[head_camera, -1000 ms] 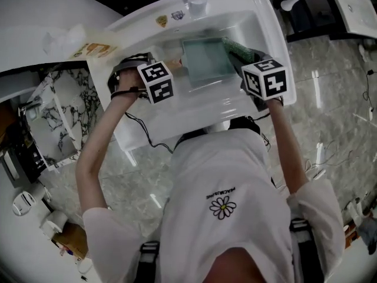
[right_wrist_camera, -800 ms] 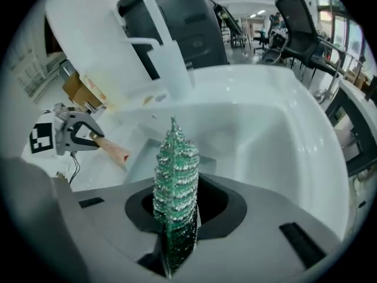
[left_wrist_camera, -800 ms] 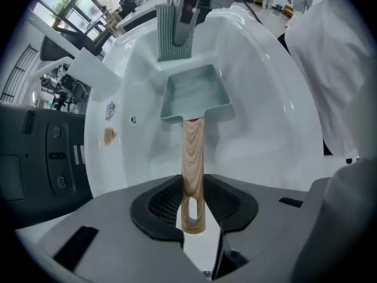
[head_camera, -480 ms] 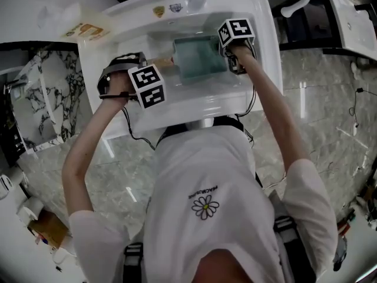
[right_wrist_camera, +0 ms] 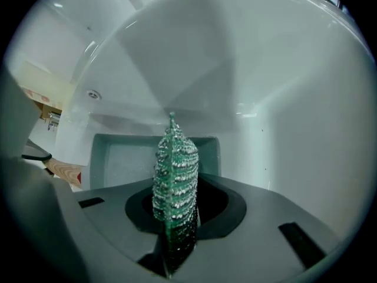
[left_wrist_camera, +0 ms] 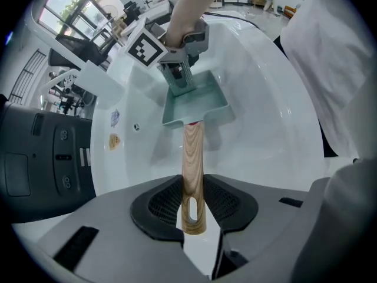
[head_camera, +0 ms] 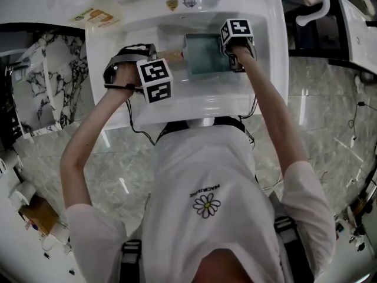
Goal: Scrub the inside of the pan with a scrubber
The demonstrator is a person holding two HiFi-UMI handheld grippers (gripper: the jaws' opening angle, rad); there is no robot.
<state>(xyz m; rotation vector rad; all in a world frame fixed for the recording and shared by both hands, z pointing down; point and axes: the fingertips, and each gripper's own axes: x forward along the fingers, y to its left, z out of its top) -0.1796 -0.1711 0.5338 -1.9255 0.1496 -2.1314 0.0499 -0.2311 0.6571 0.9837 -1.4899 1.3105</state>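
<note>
A person in a white shirt with a daisy on it (head_camera: 206, 206) leans over a white sink basin (head_camera: 194, 102). Down in the basin sits a pale green square pan (left_wrist_camera: 209, 102) with a light wooden handle (left_wrist_camera: 191, 164). The pan is flat on the bottom of the basin, and its handle sticks out toward the person's left side.

The left gripper (left_wrist_camera: 191, 217) points steeply down. Its fingers are clamped on the end of the wooden handle, one dark pad on each side. The end with the hanging hole pokes out just past the pads.

The right gripper (right_wrist_camera: 177, 229) also points steeply down, over the right side of the pan. Its fingers are squeezed tight on a sparkly green scrubber (right_wrist_camera: 175, 170) (it looks like a little glittery tree from up close). The scrubber sticks out past the fingers, and its tip aims at the inside of the pan, near the far wall. I cannot tell if the tip is touching the pan.

The inside of the pan looks bare and smooth. Both arms reach out over the front rim of the basin.
</note>
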